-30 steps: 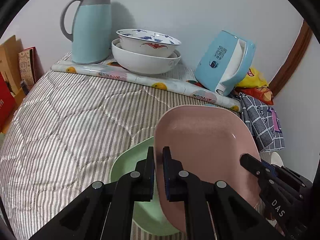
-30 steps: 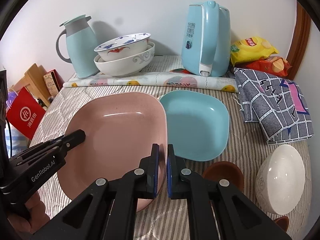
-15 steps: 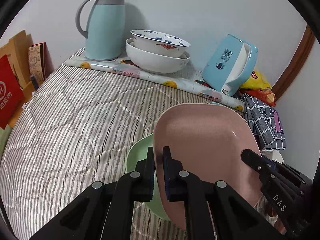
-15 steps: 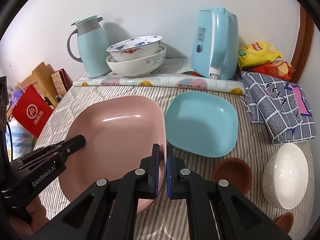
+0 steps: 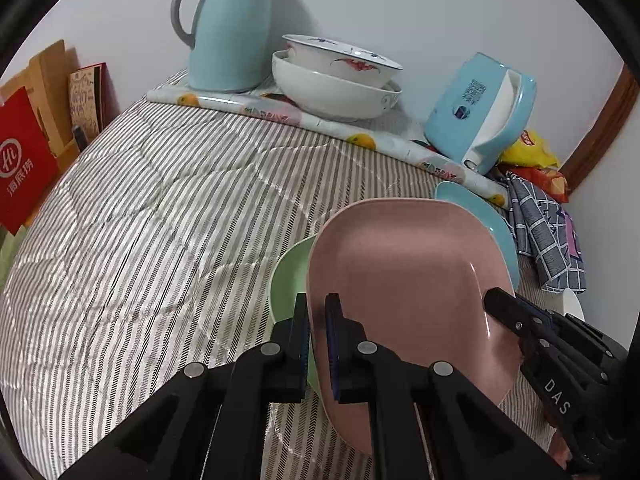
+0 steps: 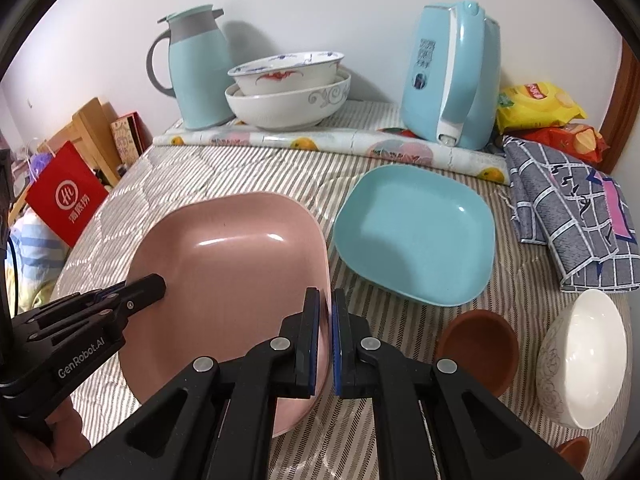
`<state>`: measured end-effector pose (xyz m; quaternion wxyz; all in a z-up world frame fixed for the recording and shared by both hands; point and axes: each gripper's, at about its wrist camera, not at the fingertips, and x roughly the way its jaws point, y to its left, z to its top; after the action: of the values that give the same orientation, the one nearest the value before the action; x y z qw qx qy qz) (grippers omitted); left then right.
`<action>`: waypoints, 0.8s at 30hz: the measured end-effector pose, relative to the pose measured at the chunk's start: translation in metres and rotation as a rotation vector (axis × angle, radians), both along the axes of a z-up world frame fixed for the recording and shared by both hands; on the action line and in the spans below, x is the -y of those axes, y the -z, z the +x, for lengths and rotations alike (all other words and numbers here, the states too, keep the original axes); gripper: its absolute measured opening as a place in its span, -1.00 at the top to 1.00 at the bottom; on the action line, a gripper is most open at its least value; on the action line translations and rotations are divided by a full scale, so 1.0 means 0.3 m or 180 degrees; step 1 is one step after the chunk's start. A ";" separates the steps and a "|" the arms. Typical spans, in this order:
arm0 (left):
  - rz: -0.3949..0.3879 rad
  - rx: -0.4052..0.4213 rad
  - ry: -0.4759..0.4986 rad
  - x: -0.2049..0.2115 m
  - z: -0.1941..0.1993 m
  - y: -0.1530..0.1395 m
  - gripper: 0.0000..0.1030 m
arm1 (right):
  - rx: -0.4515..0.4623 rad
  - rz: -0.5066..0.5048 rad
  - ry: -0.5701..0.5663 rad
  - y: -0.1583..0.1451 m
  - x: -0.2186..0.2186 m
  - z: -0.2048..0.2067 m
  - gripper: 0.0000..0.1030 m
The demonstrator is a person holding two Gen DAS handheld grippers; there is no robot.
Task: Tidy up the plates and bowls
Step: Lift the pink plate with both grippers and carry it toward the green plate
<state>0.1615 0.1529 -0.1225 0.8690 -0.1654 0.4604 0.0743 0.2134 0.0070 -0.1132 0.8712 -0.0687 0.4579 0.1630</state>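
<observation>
"GenRobot.AI" is printed on the left gripper, "DAS" on the right gripper; a red bag off the bed's left edge carries a white round logo and Chinese characters. The pink plate is squarish with rounded corners, glossy and faintly speckled. Both pairs of fingers are clamped narrow on it, the left on its left rim, the right on its right rim, holding it tilted over the striped bed. Beneath its left side lies a green plate; just beside its right lies a blue plate, toward the bed's far edge.
</observation>
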 end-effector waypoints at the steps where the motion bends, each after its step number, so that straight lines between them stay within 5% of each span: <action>1: -0.0007 -0.0022 -0.0014 -0.002 0.003 0.007 0.84 | -0.0006 -0.0009 -0.0010 0.007 -0.003 0.001 0.90; 24: -0.0112 -0.0216 -0.0047 -0.025 0.023 0.049 0.78 | -0.0130 -0.0063 -0.0099 0.084 -0.051 0.108 0.79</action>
<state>0.1685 0.1603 -0.1373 0.8493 -0.1813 0.4896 0.0781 0.2459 0.0221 -0.1385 0.8584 -0.0811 0.4760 0.1733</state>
